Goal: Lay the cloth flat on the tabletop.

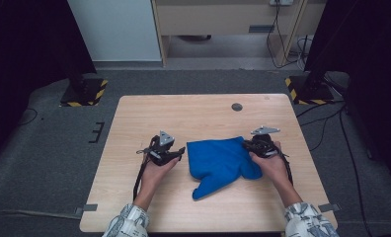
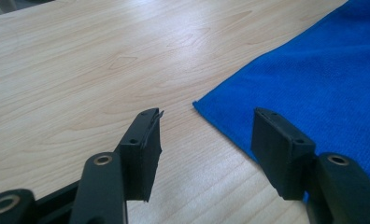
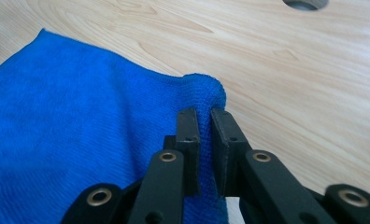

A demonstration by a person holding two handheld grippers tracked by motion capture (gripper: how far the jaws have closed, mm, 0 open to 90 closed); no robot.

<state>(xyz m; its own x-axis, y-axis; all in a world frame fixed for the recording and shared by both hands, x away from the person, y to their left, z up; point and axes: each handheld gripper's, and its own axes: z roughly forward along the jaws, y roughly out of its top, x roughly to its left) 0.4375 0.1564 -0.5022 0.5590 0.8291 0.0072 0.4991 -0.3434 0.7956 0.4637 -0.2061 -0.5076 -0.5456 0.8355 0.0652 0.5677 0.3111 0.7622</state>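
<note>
The cloth lies on the table, between both tongs.

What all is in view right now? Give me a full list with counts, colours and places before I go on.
cloth: one, blue, crumpled on the middle of the table, one corner pinched in the right tool
table: one, light wood, centre of the high view
round hole: one, dark, in the tabletop near its far edge
stand bases: two, black with yellow-and-black striped edges, on the grey floor beyond the table's far corners
cables: several, dark, on the floor at the far right
left tool: one, black, jaws open, beside the cloth's near corner, not touching it
right tool: one, black, jaws shut on a cloth corner
hands: two, patterned sleeves, entering from the bottom edge
</note>
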